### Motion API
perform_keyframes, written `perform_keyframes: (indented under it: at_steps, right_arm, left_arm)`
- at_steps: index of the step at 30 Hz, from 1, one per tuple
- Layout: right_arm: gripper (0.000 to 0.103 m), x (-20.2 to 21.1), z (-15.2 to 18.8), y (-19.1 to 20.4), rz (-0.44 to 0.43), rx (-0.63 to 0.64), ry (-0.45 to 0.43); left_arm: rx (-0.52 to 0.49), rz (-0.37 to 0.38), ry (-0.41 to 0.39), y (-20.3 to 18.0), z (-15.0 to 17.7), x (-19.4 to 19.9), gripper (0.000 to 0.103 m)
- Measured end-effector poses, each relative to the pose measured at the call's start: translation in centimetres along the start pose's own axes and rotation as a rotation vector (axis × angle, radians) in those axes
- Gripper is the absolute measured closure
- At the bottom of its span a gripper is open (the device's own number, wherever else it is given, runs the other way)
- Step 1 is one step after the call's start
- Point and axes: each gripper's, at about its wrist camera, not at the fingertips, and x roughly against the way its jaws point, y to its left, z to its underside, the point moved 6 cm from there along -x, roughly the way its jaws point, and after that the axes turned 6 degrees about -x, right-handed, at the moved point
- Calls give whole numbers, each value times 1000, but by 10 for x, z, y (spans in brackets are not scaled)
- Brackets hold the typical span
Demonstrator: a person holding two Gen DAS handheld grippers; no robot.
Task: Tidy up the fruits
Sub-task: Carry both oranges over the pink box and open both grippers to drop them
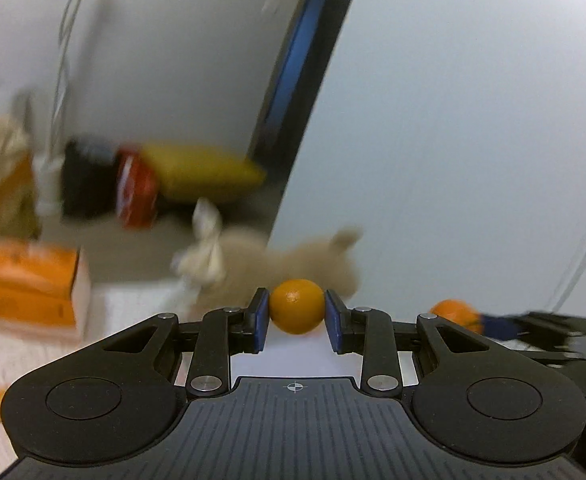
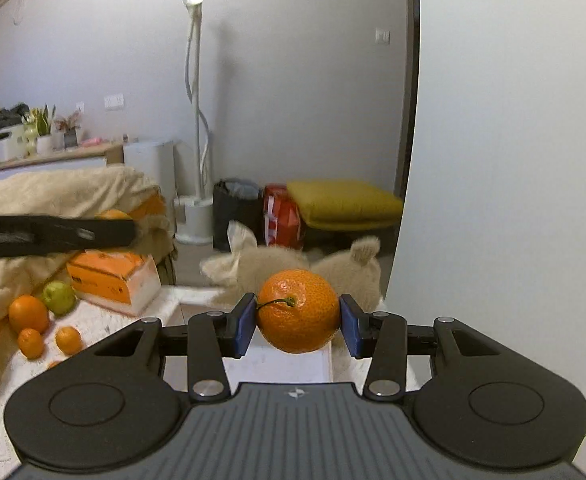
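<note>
My left gripper is shut on a small smooth orange, its blue pads pressing both sides. My right gripper is shut on a larger mandarin with a short green stem facing the camera. Both fruits are held up in the air. The left wrist view is blurred; at its right edge the other gripper shows with its mandarin. On the white textured cloth at the lower left lie a big orange, a green apple and two small oranges.
An orange tissue box sits behind the loose fruit, beside a beige blanket. A beige fluffy animal is on the floor ahead. Farther back are a yellow cushion, a red bag, a white stand and a white wall on the right.
</note>
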Motion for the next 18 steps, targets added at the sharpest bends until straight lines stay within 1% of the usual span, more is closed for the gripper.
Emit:
perform_keyframes:
  at_steps: [1, 3, 5, 7, 9, 11, 13, 15, 16, 18]
  right_arm:
    - [60, -9, 7, 0, 4, 2, 26]
    - [60, -28, 23, 1, 4, 4, 82]
    - [60, -46, 40, 2, 14, 13, 138]
    - [60, -60, 57, 2, 27, 23, 185]
    - [60, -74, 71, 2, 39, 23, 231]
    - [60, -84, 82, 1, 47, 21, 266]
    - [60, -83, 86, 4, 52, 47, 254]
    - [59, -84, 88, 7, 48, 60, 270]
    - [57, -83, 89, 8, 33, 58, 281]
    - [54, -83, 93, 10, 16, 51, 291]
  left_arm:
    - [1, -16, 44, 4, 9, -17, 69]
    - [-4, -35, 96, 7, 26, -40, 69]
    - [-17, -43, 131, 13, 37, -52, 69]
    - [-40, -61, 160, 17, 46, -52, 69]
    - [-72, -80, 214, 17, 52, -65, 69]
    - [-106, -80, 260, 13, 59, -69, 69]
    - [-126, -61, 277, 8, 63, -66, 69]
    - [-126, -50, 270, 8, 64, -66, 68]
    - [-116, -54, 253, 8, 62, -64, 68]
    - [-57, -60, 191, 14, 56, -56, 68]
